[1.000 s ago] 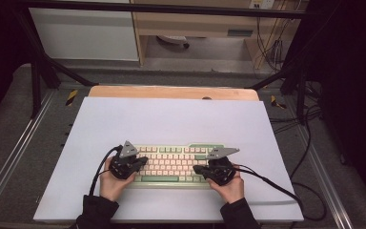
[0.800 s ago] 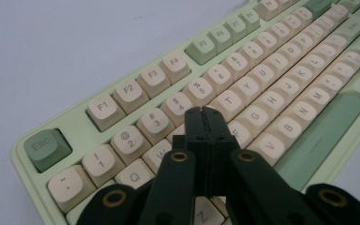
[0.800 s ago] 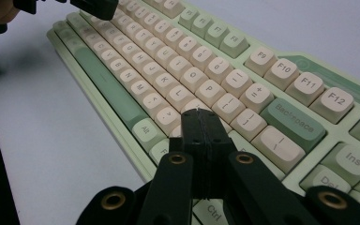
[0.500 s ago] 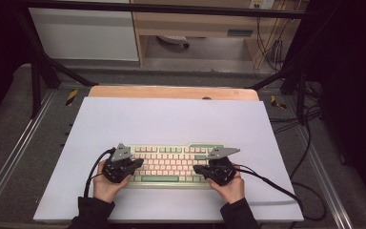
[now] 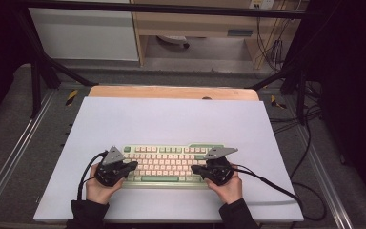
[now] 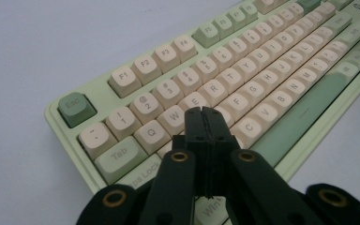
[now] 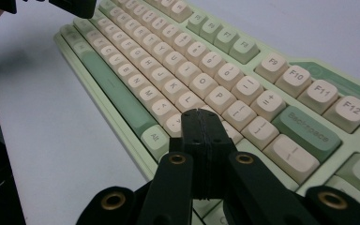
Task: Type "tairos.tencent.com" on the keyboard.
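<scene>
A pale green keyboard [image 5: 167, 162] with cream keys lies on the near half of a white mat [image 5: 171, 119]. My left gripper [image 5: 132, 164] is over the keyboard's left end, jaws pressed together with nothing between them. In the left gripper view its tips [image 6: 203, 112] hover above the keys [image 6: 243, 70] near W and E. My right gripper [image 5: 194, 168] is over the right part, also shut and empty. In the right gripper view its tips [image 7: 198, 115] hang over the keys [image 7: 183, 56] just right of the space bar. The left gripper [image 7: 70, 7] shows far off there.
The mat lies on a wooden table whose far edge [image 5: 171, 91] shows beyond it. Black cables [image 5: 276, 186] trail from the right gripper across the mat's right side. Metal frame rails [image 5: 9, 152] run along both sides. Bare mat stretches behind the keyboard.
The left hand and its gripper have shifted a little to the left along the keyboard's left end. The right gripper has stayed where it was. Both stay shut.
</scene>
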{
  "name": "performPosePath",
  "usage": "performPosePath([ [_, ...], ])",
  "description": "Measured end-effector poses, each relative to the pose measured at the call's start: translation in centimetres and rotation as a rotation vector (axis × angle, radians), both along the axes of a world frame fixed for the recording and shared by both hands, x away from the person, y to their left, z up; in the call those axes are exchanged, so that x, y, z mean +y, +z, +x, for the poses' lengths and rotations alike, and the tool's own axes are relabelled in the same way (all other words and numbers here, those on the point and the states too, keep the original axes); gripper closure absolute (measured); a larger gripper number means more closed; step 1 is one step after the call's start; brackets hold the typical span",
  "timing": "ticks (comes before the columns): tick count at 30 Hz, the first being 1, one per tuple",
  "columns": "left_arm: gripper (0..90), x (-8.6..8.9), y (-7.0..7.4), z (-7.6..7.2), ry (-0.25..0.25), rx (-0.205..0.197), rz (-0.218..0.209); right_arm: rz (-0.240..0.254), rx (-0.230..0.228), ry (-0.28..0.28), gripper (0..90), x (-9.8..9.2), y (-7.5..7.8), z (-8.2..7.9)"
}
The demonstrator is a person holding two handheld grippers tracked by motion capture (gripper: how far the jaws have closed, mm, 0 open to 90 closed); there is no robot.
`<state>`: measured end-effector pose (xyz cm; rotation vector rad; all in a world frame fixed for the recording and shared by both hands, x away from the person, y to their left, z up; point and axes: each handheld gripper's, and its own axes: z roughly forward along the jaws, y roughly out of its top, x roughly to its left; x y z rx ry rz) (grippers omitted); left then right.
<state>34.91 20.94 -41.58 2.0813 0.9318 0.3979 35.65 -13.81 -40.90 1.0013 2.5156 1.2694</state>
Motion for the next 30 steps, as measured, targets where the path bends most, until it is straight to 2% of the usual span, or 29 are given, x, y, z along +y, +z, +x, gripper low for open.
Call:
performPosePath([
  [13, 90.0, 1.3, -0.5, -0.4, 0.019, 0.008, -0.002, -0.011, 0.006, 0.038, 90.0, 2.3, -0.2, 0.2],
  [30, 90.0, 1.5, -0.4, -0.3, 0.02, 0.006, -0.012, -0.009, 0.014, 0.073, 90.0, 6.4, -0.7, 1.0],
])
